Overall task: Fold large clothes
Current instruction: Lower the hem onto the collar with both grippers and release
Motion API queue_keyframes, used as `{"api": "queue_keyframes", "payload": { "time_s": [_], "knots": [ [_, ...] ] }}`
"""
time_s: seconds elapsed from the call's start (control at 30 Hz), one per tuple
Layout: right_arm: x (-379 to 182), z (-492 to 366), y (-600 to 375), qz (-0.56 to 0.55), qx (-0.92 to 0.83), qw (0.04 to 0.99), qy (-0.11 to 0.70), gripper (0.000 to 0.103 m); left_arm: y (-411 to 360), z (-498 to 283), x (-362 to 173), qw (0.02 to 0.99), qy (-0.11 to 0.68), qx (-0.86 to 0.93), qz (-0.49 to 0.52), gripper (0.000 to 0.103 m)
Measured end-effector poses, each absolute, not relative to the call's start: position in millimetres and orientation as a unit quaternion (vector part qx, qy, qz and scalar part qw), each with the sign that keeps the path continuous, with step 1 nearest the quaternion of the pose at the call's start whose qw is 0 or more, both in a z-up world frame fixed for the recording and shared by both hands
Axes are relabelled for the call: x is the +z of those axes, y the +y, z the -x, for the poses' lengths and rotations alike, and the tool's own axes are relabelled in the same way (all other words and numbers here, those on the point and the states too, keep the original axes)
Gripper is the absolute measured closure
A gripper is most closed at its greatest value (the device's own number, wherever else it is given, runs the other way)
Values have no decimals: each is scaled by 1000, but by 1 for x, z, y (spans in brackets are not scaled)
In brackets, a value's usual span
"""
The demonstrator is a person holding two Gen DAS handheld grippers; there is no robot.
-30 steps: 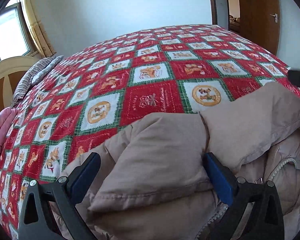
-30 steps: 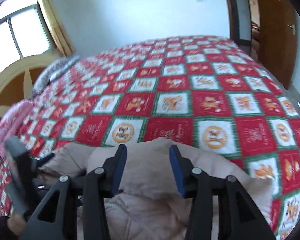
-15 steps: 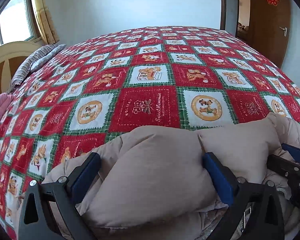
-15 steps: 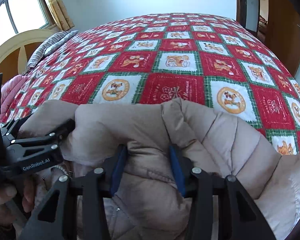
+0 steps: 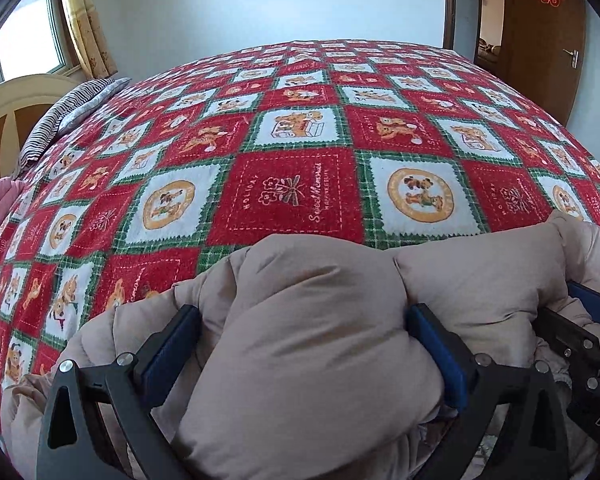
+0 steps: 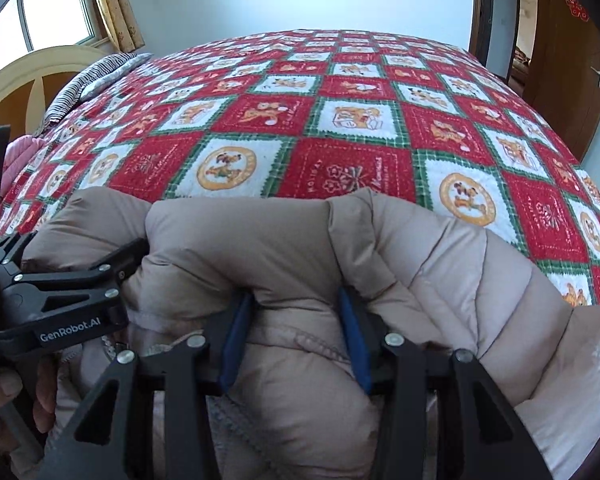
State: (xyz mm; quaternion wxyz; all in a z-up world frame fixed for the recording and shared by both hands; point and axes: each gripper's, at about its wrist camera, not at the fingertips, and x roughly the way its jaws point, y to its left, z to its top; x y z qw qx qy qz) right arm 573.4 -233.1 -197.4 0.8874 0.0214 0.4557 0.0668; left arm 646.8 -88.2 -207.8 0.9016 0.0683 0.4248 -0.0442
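On the quilt [image 5: 292,196], left gripper [image 5: 300,344] and right gripper [image 6: 296,336] both clench the jacket [image 6: 268,248].

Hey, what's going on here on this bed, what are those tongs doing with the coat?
A person is folding a beige puffer coat on a bed covered with a red checked quilt. The left tongs have their fingers spread wide around a thick puffed fold, while the right tongs pinch a narrower bunch of the same coat. The coat sits bunched at the near edge of the bed, not yet folded flat.
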Motion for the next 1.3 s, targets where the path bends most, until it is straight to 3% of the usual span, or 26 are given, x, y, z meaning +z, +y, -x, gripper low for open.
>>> {"api": "queue_keyframes", "payload": {
  "time_s": [1.3],
  "knots": [
    [-203, -576, -217, 32, 38, 886, 461, 54, -94, -654, -215, 897, 432, -29, -94, 0]
  ]
}}
